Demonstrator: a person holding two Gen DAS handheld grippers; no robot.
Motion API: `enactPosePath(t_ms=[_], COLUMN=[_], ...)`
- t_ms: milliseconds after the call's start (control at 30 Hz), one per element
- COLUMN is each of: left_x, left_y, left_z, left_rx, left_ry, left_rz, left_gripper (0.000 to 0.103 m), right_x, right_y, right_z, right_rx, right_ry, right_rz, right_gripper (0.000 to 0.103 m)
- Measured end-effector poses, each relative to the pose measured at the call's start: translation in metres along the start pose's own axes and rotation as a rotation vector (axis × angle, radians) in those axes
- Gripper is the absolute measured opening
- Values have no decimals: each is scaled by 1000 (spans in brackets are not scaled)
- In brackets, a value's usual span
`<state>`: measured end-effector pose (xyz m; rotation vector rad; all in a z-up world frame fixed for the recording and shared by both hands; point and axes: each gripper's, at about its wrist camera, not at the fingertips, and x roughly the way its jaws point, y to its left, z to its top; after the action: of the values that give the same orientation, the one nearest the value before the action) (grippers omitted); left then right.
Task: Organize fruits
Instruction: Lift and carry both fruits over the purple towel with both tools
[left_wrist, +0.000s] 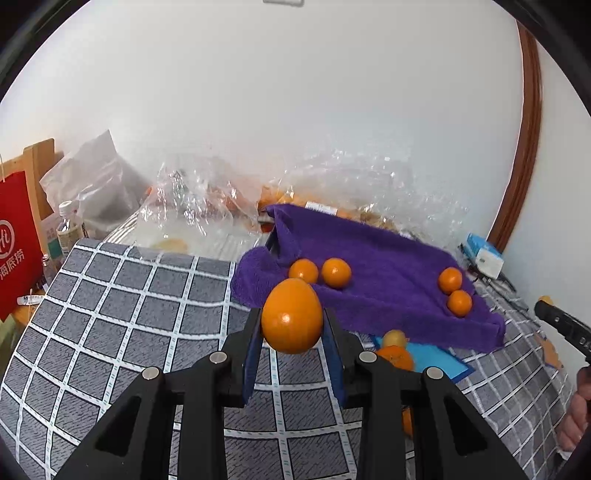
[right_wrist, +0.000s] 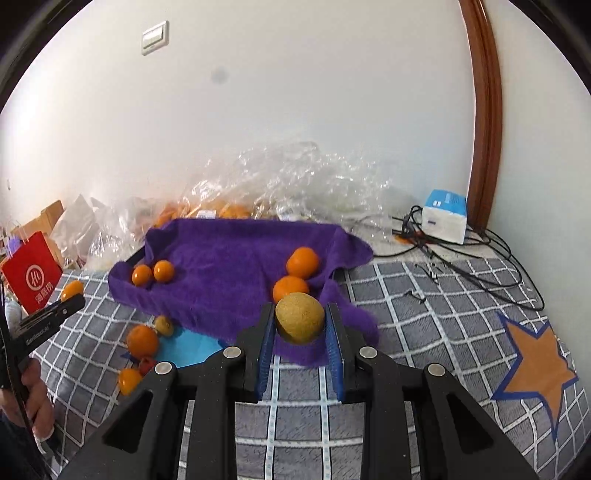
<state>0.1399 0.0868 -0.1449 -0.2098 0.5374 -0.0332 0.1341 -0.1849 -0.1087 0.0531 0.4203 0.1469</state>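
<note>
My left gripper (left_wrist: 292, 323) is shut on a large orange (left_wrist: 291, 315), held above the checked bedspread in front of a purple towel (left_wrist: 388, 280). Two small oranges (left_wrist: 319, 272) lie at the towel's left and two more (left_wrist: 454, 291) at its right. My right gripper (right_wrist: 300, 321) is shut on a brown kiwi (right_wrist: 300, 317), just before the near edge of the purple towel (right_wrist: 236, 266). The right wrist view shows the same two pairs of oranges (right_wrist: 152, 272) (right_wrist: 297, 273) on the towel. Loose fruit (right_wrist: 142, 341) lies on the bedspread by a blue sheet (right_wrist: 192, 347).
Crumpled clear plastic bags (right_wrist: 295, 177) with more fruit lie behind the towel against the wall. A red paper bag (left_wrist: 16, 243) and bottles (left_wrist: 68, 225) stand at the left. A white and blue box (right_wrist: 445, 218) with black cables sits at the right. An orange star (right_wrist: 535, 369) marks the bedspread.
</note>
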Motion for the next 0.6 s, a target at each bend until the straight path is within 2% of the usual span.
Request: enactPosePath(t_ms=[167, 300, 467, 600], left_x=[-5, -10, 6, 32], left_y=[9, 5, -13, -30], left_z=[18, 46, 74, 84], left_rx=[-52, -53, -33, -30], left_ry=[-6, -31, -36, -14], left_rz=[-35, -62, -89, -124], left_gripper=[30, 30, 30, 30], right_x=[7, 12, 31, 57], right_y=[0, 6, 12, 19], right_z=[21, 39, 59, 68], right_rx=[18, 2, 33, 42], right_ry=[1, -17, -23, 9], right_rz=[26, 30, 74, 103], right_gripper=[26, 26, 26, 26])
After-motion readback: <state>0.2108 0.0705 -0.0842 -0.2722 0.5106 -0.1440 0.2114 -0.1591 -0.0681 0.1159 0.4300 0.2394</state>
